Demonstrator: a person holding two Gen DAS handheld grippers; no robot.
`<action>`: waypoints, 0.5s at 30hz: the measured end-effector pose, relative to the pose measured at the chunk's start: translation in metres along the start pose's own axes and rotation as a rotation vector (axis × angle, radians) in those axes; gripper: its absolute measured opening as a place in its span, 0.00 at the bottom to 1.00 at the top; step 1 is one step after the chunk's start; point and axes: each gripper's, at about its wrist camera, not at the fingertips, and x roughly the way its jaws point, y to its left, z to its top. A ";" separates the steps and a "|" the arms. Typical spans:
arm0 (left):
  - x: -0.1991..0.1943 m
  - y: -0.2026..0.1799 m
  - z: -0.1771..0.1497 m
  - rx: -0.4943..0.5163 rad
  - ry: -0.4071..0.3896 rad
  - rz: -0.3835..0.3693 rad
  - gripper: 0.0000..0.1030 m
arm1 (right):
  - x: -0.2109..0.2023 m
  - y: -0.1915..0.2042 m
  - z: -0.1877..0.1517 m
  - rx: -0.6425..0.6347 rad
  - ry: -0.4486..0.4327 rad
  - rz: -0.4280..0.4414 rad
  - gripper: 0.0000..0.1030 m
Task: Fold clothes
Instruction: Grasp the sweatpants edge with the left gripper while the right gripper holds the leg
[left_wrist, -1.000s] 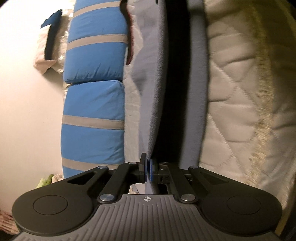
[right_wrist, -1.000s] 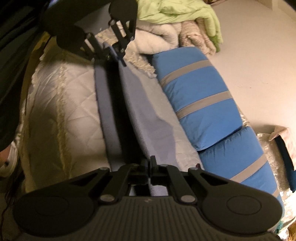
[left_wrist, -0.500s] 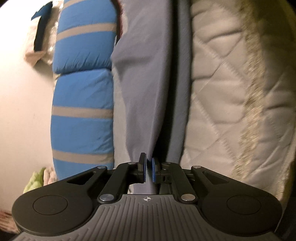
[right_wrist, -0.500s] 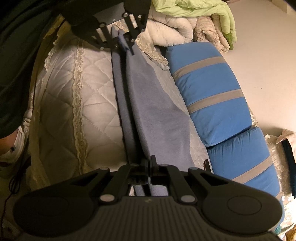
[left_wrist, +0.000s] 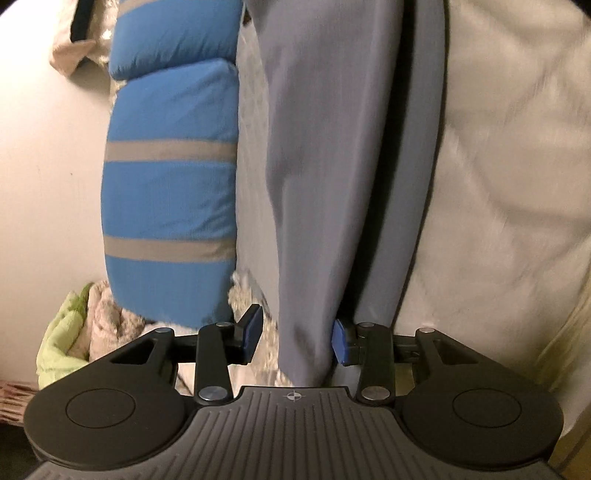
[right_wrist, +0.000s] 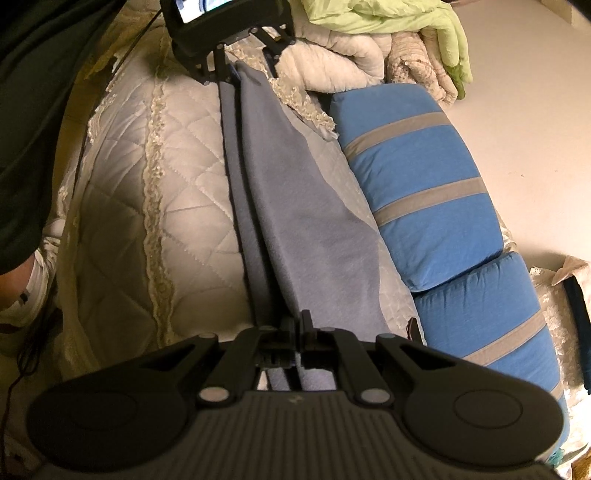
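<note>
A long grey garment (right_wrist: 295, 221), folded lengthwise into a narrow strip, lies stretched along the white quilted bed (right_wrist: 122, 184). My right gripper (right_wrist: 300, 328) is shut on its near end. At the far end my left gripper (right_wrist: 247, 68) stands open around the cloth. In the left wrist view the garment (left_wrist: 332, 147) runs up from between the blue pads (left_wrist: 253, 330), with the jaws wide apart. The left gripper (left_wrist: 295, 336) is open; the cloth rests against its right pad only.
Two blue cushions with grey stripes (right_wrist: 424, 192) line the bed's edge beside the garment, seen also as blue cushions (left_wrist: 173, 184) in the left wrist view. A pile of green and cream blankets (right_wrist: 388, 22) sits past the left gripper. A person's dark sleeve (right_wrist: 33, 110) is at the left.
My left gripper has gone from shut on the garment's end to open, letting the cloth go. The garment has come down closer to the bed. My right gripper stays shut on it.
</note>
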 end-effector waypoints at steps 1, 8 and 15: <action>0.004 0.001 -0.004 -0.004 0.012 -0.005 0.27 | -0.001 0.000 0.000 0.002 -0.002 0.004 0.05; 0.026 -0.001 -0.031 0.037 0.102 -0.018 0.08 | -0.003 -0.001 -0.002 -0.010 -0.014 0.011 0.04; 0.015 0.009 -0.043 0.052 0.131 -0.042 0.02 | -0.008 -0.010 -0.004 0.002 -0.018 0.041 0.01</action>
